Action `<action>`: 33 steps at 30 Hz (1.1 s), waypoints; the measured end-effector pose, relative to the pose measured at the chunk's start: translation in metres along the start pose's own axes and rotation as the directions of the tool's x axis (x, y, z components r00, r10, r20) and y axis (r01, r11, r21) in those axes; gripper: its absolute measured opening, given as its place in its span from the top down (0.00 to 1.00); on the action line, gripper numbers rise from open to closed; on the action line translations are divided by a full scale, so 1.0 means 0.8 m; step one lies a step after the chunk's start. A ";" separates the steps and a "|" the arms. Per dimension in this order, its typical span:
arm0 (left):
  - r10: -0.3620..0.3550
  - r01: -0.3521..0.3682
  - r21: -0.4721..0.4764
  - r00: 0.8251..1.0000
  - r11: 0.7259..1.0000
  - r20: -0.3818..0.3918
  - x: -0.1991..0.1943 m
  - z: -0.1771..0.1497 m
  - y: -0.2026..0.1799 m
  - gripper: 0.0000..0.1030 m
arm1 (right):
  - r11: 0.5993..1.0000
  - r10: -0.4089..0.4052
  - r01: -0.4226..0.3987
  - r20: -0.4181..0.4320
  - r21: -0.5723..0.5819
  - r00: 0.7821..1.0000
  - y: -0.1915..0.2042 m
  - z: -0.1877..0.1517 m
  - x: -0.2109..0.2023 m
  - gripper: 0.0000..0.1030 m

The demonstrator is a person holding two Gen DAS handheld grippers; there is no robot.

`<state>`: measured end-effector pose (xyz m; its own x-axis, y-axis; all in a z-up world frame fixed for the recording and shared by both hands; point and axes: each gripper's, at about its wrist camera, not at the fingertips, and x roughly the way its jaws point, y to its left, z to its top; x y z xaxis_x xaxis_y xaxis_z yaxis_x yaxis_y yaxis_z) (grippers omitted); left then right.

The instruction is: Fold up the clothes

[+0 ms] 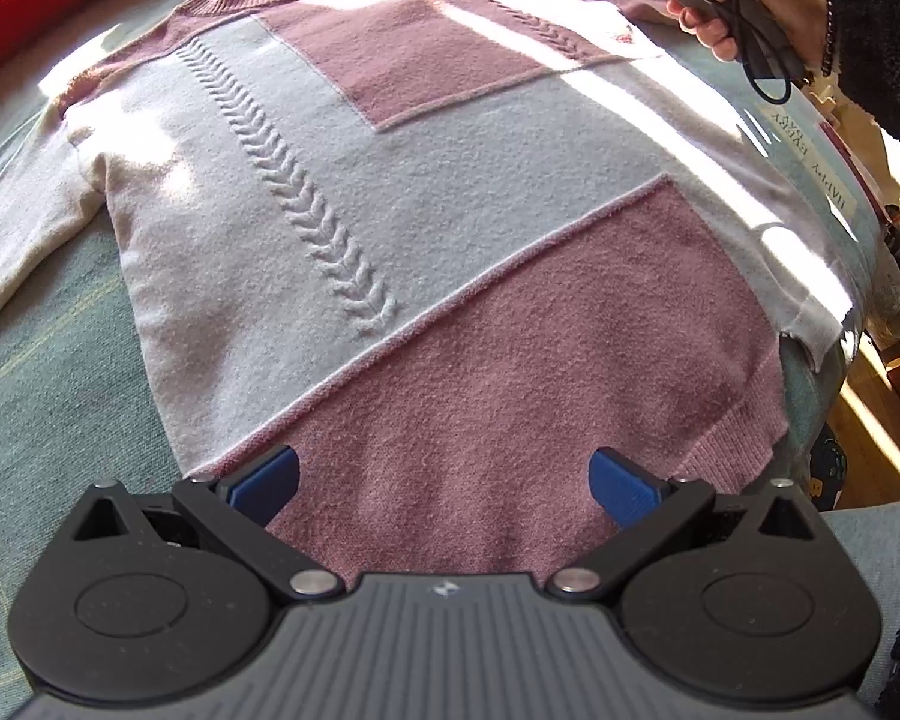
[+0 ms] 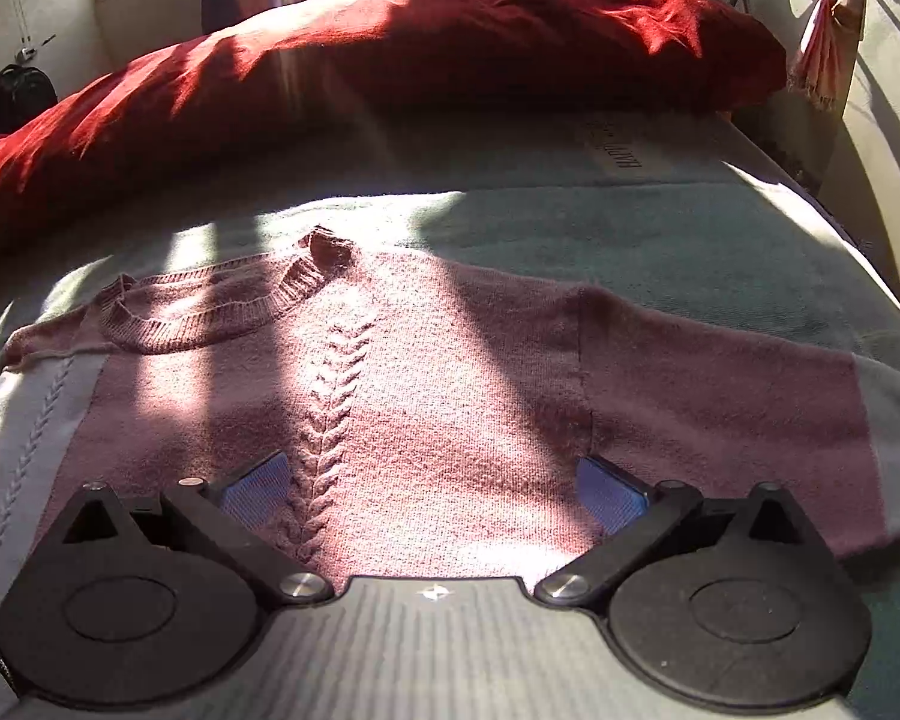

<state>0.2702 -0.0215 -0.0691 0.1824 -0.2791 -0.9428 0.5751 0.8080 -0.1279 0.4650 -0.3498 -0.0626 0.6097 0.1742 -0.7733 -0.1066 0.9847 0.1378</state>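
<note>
With both tools spread wide and gripping nothing, this reads as a set-up pause before the first fold. L gripper [image 1: 444,480]: blue pads [image 1: 270,480] well apart, hovering low over the hem end of the sweater [image 1: 426,240], above its lower mauve block [image 1: 540,372]. No cloth between the pads, so nothing pinched yet. R gripper [image 2: 432,486]: pads likewise apart, low over the chest/shoulder area, straddling the cable-knit stripe [image 2: 330,396], w/ the ribbed collar [image 2: 222,312] just ahead and a sleeve [image 2: 750,408] running out to its right.

Sweater lies flat, front up, spread on the grey-green blanket [image 2: 660,240] covering the bed; the other sleeve [image 1: 24,240] trails off to the side in the left view. Laid out flat like this prob. so seams and edges are easy to find and fold lines stay straight. One tool at each end makes sense: hem and shoulder get lifted together so the knit doesn't drag or bunch.

Person's hand [image 1: 732,12] w/ dark fuzzy sleeve [image 1: 882,48] holds the R tool at the far end in the left view. Red pillow [image 2: 390,60] sits beyond the collar, clear of the garment. Folding hasn't begun, judging by the layout; sleeves prob. go in first.
</note>
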 end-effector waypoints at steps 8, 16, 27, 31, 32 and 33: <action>-0.020 0.020 0.034 1.000 0.999 0.006 0.008 0.007 -0.016 0.01 | 0.974 0.055 -0.053 0.001 -0.218 0.998 0.096 0.008 0.041 0.00; 0.000 0.000 0.031 1.000 1.000 -0.002 0.007 -0.002 -0.019 0.01 | 0.976 0.025 -0.036 -0.057 -0.214 0.998 0.120 0.023 0.096 0.00; 0.000 -0.001 -0.069 1.000 0.998 -0.015 0.010 0.004 0.001 0.01 | 0.982 0.005 -0.026 -0.110 -0.185 0.994 0.104 0.003 0.083 0.00; 0.016 -0.014 -0.096 1.000 0.995 0.018 -0.002 0.016 0.023 0.01 | 0.986 0.009 -0.028 -0.113 -0.166 0.994 0.102 0.005 0.082 0.00; 0.030 -0.027 -0.096 0.999 0.995 0.030 -0.005 0.022 0.030 0.01 | 0.986 0.008 -0.027 -0.110 -0.166 0.994 0.103 0.004 0.081 0.00; 0.045 -0.040 -0.103 0.998 0.994 0.047 -0.008 0.030 0.042 0.01 | 0.985 0.007 -0.025 -0.106 -0.168 0.994 0.103 0.004 0.082 0.00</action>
<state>0.3073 -0.0051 -0.0598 0.2454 -0.2663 -0.9321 0.4818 0.8679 -0.1211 0.4982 -0.2570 -0.0998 0.5223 0.1803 -0.8335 -0.2524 0.9663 0.0509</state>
